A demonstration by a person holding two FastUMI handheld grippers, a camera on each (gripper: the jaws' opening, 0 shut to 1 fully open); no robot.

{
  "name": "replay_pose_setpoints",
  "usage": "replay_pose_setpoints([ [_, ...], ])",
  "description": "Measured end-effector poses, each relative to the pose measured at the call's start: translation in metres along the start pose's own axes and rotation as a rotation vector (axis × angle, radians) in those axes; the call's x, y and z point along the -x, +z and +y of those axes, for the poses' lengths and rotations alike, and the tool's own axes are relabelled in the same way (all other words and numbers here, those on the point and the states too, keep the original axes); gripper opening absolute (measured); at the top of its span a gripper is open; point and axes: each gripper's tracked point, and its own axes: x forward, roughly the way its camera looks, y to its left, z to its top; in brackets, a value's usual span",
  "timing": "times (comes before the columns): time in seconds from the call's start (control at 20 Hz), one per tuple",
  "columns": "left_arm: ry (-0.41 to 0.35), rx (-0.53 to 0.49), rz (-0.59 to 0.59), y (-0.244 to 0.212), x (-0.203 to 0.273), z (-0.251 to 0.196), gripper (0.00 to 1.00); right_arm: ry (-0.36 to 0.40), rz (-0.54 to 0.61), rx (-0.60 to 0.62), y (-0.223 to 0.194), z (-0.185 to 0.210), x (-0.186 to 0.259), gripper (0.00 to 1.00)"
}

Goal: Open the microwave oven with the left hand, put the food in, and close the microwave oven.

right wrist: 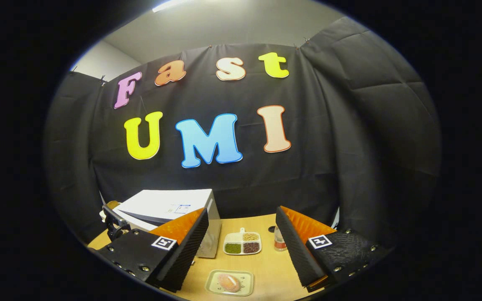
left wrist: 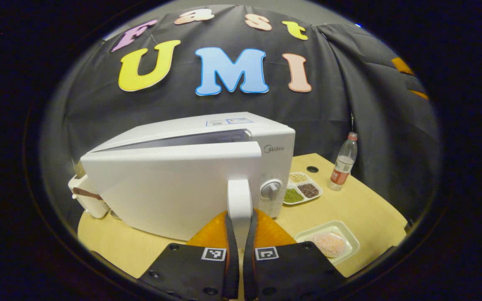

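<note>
The left tongs (left wrist: 239,234) pinch the upright white handle (left wrist: 239,205) of the microwave oven's door (left wrist: 170,188), one finger pressed on each side of it. The door stands ajar, swung a little way out from the white microwave oven (left wrist: 207,138), with a dark gap showing along its top edge. The oven's control knob (left wrist: 270,189) sits just right of the handle on the front panel.

On the pale wooden bench (left wrist: 349,200), in the left gripper view, the food (left wrist: 329,243), a pinkish lump, lies in a shallow white tray (left wrist: 341,230) near the front right, well apart from the oven. Farther back, just beside the oven's right side, a divided dish (left wrist: 301,188) holds green, dark and pale grains in separate compartments. Beyond it a clear plastic bottle (left wrist: 343,161) with a red label stands upright near the bench's far edge. A white basket-like container (left wrist: 84,196) sits at the oven's left, partly hidden by the door.

In the right gripper view, the right tongs (right wrist: 241,251) are held spread wide above the bench (right wrist: 266,267), holding nothing. Between their fingers lies the tray (right wrist: 214,288) with the food (right wrist: 229,282), nearest the camera; behind it the divided dish (right wrist: 242,244), then the bottle (right wrist: 280,240), partly hidden by the right-hand finger. The microwave oven (right wrist: 170,207) stands at left, partly behind the other finger.
</note>
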Motion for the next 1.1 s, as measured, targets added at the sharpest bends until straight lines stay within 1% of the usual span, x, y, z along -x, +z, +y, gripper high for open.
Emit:
replay_pose_setpoints([
  [0.15, -0.033, -0.046, 0.025, -0.010, 0.024, 0.002, 0.11, 0.046, 0.008, -0.034, -0.001, 0.028, 0.006, 0.98],
  [0.35, -0.104, -0.088, 0.055, -0.027, 0.058, 0.010, 0.11, 0.066, 0.003, -0.048, -0.001, 0.056, 0.021, 0.98],
  [0.4, -0.115, -0.101, 0.060, -0.031, 0.068, 0.015, 0.10, 0.081, 0.000, -0.058, -0.001, 0.065, 0.026, 0.98],
  [0.45, -0.123, -0.113, 0.067, -0.036, 0.079, 0.018, 0.11, 0.095, 0.000, -0.065, -0.004, 0.074, 0.031, 0.96],
  [0.5, -0.130, -0.124, 0.071, -0.039, 0.088, 0.023, 0.11, 0.101, 0.005, -0.065, -0.008, 0.080, 0.035, 0.98],
  [0.55, -0.139, -0.131, 0.075, -0.045, 0.098, 0.026, 0.11, 0.102, 0.011, -0.060, -0.015, 0.085, 0.040, 0.96],
  [0.6, -0.147, -0.136, 0.081, -0.048, 0.106, 0.031, 0.11, 0.099, 0.019, -0.053, -0.019, 0.089, 0.043, 0.98],
  [0.75, -0.166, -0.144, 0.089, -0.061, 0.133, 0.046, 0.11, 0.089, 0.061, -0.035, -0.041, 0.098, 0.050, 0.98],
  [0.9, -0.166, -0.127, 0.085, -0.075, 0.161, 0.064, 0.11, 0.076, 0.089, -0.030, -0.058, 0.100, 0.057, 0.98],
  [1.1, -0.160, -0.131, 0.085, -0.092, 0.193, 0.097, 0.11, 0.045, 0.100, 0.015, -0.069, 0.101, 0.064, 0.99],
])
